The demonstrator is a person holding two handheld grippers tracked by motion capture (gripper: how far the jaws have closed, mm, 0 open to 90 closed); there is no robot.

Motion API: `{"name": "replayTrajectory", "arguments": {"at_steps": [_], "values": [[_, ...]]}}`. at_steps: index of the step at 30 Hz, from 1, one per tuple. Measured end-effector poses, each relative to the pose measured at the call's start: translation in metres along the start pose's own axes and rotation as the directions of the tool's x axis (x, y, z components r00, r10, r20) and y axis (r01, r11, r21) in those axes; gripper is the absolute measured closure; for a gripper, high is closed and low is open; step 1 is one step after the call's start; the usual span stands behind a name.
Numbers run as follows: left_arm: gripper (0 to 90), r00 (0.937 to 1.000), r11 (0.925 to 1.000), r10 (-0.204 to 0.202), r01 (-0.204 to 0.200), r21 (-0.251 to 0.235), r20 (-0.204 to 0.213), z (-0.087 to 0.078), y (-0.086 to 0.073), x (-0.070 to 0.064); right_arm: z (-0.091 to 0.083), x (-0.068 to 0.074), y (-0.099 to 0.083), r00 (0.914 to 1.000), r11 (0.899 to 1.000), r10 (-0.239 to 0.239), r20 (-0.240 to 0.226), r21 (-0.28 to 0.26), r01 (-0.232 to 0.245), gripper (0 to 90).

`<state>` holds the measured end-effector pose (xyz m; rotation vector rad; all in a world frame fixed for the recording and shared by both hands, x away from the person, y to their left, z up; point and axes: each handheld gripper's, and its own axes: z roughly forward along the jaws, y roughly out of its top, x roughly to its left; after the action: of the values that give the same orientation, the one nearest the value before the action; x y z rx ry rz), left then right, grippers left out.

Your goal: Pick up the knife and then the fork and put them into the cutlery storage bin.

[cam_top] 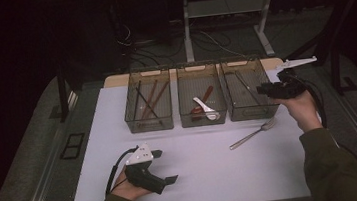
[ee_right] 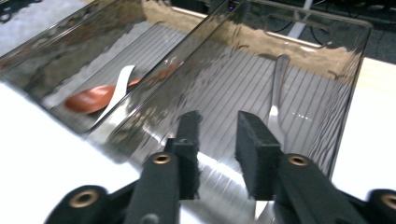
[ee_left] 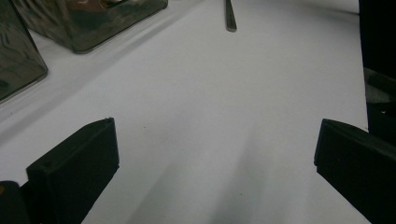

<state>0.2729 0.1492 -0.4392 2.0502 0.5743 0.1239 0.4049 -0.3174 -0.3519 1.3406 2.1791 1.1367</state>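
The right claw (cam_top: 261,90), jaws slightly parted and holding nothing, hovers over the rightmost bin (cam_top: 248,114), while the wide-open, empty left claw (cam_top: 163,166) rests well short of it, on the bench (cam_top: 208,167).

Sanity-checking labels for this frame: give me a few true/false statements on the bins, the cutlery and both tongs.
1. Three clear bins stand in a row at the far side of the table. True.
2. The fork lies inside the right bin. False: it lies on the table, in front of that bin.
3. The left tongs are open over bare table. True.
4. The right tongs grip a spoon. False: nothing sits between the jaws, which have a narrow gap, above the right bin.
5. The middle bin holds a white spoon and a red one. True.
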Motion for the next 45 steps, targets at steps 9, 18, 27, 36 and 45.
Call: {"name": "replayTrajectory", "arguments": {"at_steps": [9,18,27,36,45], "values": [[0.0,1.0000,1.0000,-0.005,0.005,0.003,0.003,0.001,0.000,-0.001,-0.014,0.018,-0.032,0.9969,0.998,-0.058,-0.054,0.029,0.059,89.8],[0.0,1.0000,1.0000,-0.003,0.003,0.007,0.002,0.001,-0.001,-0.001,0.014,0.022,-0.065,0.9945,0.983,-0.082,-0.065,0.157,0.092,90.0],[0.0,1.0000,0.9999,0.005,-0.005,0.013,0.001,0.000,-0.001,0.000,0.033,0.023,-0.076,0.9912,0.960,-0.126,-0.039,0.248,0.132,90.0],[0.0,1.0000,1.0000,-0.003,0.003,0.007,0.002,0.001,-0.001,-0.001,0.040,0.022,-0.081,0.9903,0.946,-0.133,-0.041,0.293,0.139,90.0],[0.0,1.0000,1.0000,-0.002,0.002,0.010,0.003,0.001,-0.001,-0.001,0.041,0.024,-0.081,0.9887,0.943,-0.144,-0.042,0.298,0.150,90.0]]}}
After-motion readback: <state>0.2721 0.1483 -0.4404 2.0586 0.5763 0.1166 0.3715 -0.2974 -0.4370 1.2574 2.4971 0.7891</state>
